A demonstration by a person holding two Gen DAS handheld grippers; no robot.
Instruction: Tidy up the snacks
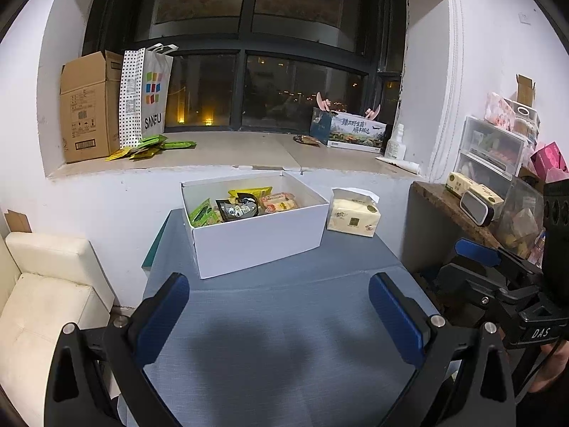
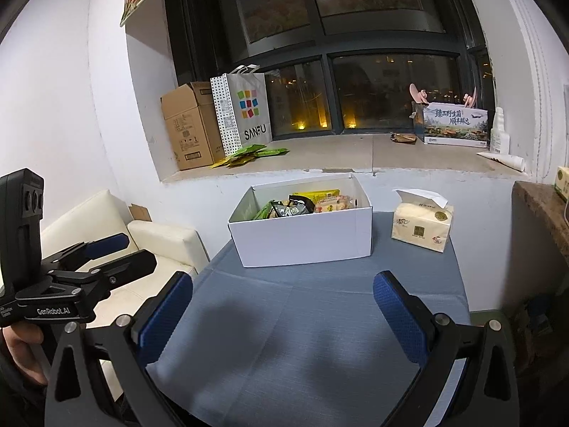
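A white cardboard box (image 1: 263, 238) (image 2: 306, 238) stands at the far side of the blue-grey table (image 1: 284, 320) (image 2: 302, 320). Inside lie several snack packets: green (image 1: 201, 211), black (image 1: 236, 208), yellow (image 1: 250, 191) and orange-pink (image 1: 279, 203). My left gripper (image 1: 279, 315) is open over the bare near part of the table, nothing between its blue pads. My right gripper (image 2: 282, 315) is likewise open and empty, well short of the box. Each gripper shows at the edge of the other's view, the right gripper (image 1: 498, 284) and the left gripper (image 2: 78, 270).
A tissue pack (image 1: 354, 215) (image 2: 421, 224) sits right of the box. On the window sill are green sachets (image 1: 149, 146) (image 2: 249, 154), a cardboard carton (image 1: 89, 106), a SANFU bag (image 1: 147, 96) and a printed box (image 1: 352, 130). A cream sofa (image 1: 42, 295) stands left, a cluttered side shelf (image 1: 480, 195) right.
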